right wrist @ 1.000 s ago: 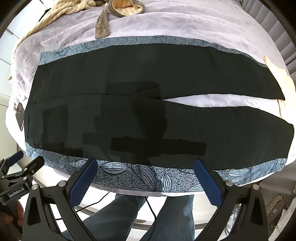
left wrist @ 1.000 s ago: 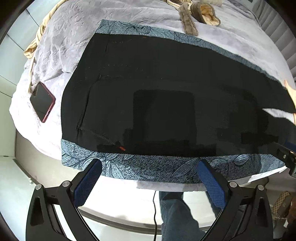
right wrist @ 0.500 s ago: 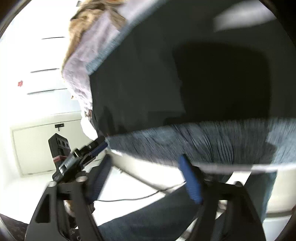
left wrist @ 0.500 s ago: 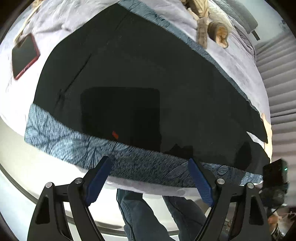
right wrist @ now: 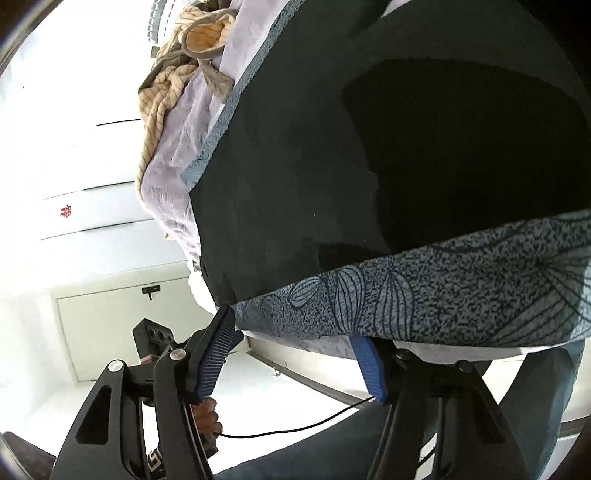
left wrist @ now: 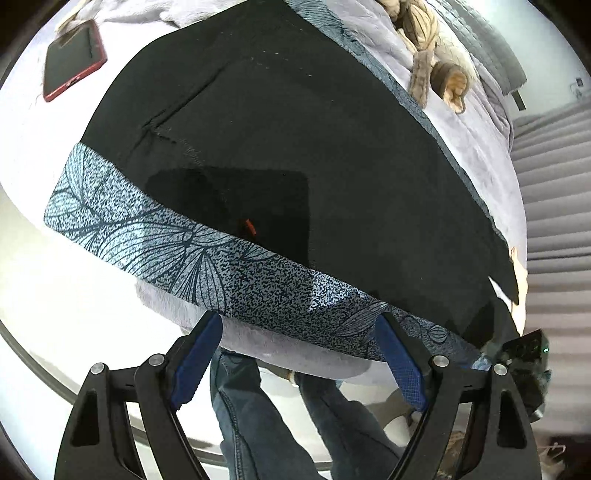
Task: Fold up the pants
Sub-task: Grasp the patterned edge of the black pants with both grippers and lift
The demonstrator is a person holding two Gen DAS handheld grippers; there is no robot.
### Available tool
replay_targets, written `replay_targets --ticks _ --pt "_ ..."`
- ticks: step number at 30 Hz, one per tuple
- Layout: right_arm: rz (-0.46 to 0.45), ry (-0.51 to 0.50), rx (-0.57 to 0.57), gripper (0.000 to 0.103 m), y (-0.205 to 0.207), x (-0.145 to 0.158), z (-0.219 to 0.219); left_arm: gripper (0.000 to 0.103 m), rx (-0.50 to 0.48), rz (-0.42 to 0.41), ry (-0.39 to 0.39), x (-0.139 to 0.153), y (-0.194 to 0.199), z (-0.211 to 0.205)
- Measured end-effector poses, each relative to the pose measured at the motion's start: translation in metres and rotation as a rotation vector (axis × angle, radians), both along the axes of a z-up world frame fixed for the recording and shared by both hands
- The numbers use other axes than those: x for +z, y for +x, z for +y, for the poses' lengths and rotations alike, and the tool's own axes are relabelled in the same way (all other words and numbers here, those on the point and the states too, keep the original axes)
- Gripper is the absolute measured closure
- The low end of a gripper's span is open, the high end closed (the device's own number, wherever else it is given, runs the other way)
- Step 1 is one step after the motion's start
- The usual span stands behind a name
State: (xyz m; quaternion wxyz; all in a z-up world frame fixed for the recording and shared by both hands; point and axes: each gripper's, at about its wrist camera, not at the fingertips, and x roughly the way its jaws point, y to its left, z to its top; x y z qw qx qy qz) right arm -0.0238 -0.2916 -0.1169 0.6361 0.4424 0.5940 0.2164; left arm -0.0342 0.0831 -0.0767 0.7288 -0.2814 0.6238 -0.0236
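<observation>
Bed [left wrist: 480, 122] with black pants [left wrist: 314, 147], left fingers [left wrist: 199, 354] spread, right fingers [right wrist: 218, 350] spread, both tilted at the near edge.

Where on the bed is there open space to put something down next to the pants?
Bare lilac bedspread lies beyond the pants, between the patterned cloth's far edge and the rope. A small patch sits near the red phone. The near edge is crowded: both open grippers, left and right.

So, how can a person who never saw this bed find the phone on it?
Start from the black pants spread on the patterned blue cloth over the pale bed cover. Beyond the waist end of the pants lies the phone, flat on the cover. It is the only hard, flat thing there, dark screen with a red case.
</observation>
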Motion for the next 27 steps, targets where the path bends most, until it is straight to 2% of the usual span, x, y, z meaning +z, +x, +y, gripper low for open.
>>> replay_targets --ticks 4,5,6,7,8,10,13,16,19,21,22,23,27 --pt "0.057 0.032 -0.015 0.038 0.002 -0.022 0.017 0.016 0.025 0.004 -0.004 -0.003 -0.008 0.006" --pt "0.066 0.049 -0.028 0.054 0.004 -0.025 0.018 0.016 0.031 0.006 -0.003 -0.004 -0.008 0.007" --pt "0.078 0.086 -0.059 0.083 0.006 -0.026 0.020 0.016 0.041 0.010 -0.006 -0.006 -0.010 0.008" --pt "0.065 0.110 -0.086 0.096 0.008 -0.022 0.015 0.016 0.053 0.011 -0.015 -0.008 -0.011 0.010" --pt "0.042 0.130 -0.114 0.099 0.010 -0.015 0.014 0.016 0.070 0.010 -0.030 -0.009 -0.013 0.012" --pt "-0.021 0.174 -0.141 0.099 0.015 0.006 0.013 0.016 0.128 0.003 -0.096 -0.012 -0.014 0.018" --pt "-0.072 0.201 -0.122 0.099 0.025 0.032 0.018 0.016 0.209 -0.034 -0.183 -0.010 -0.008 0.024" --pt "-0.096 0.187 -0.082 0.099 0.033 0.046 0.023 0.016 0.260 -0.075 -0.201 -0.005 0.001 0.032" --pt "-0.084 0.166 -0.062 0.099 0.033 0.046 0.022 0.016 0.287 -0.087 -0.179 -0.005 0.008 0.040" --pt "-0.069 0.156 -0.053 0.099 0.032 0.041 0.022 0.034 0.294 -0.082 -0.149 -0.009 0.013 0.044" --pt "-0.063 0.146 -0.048 0.099 0.031 0.039 0.023 0.055 0.284 -0.067 -0.125 -0.011 0.015 0.045" --pt "-0.060 0.136 -0.047 0.099 0.031 0.038 0.022 0.070 0.275 -0.057 -0.104 -0.012 0.017 0.044" --pt "-0.084 0.110 -0.055 0.099 0.039 0.047 0.012 0.072 0.238 -0.111 -0.089 0.013 0.025 0.047"
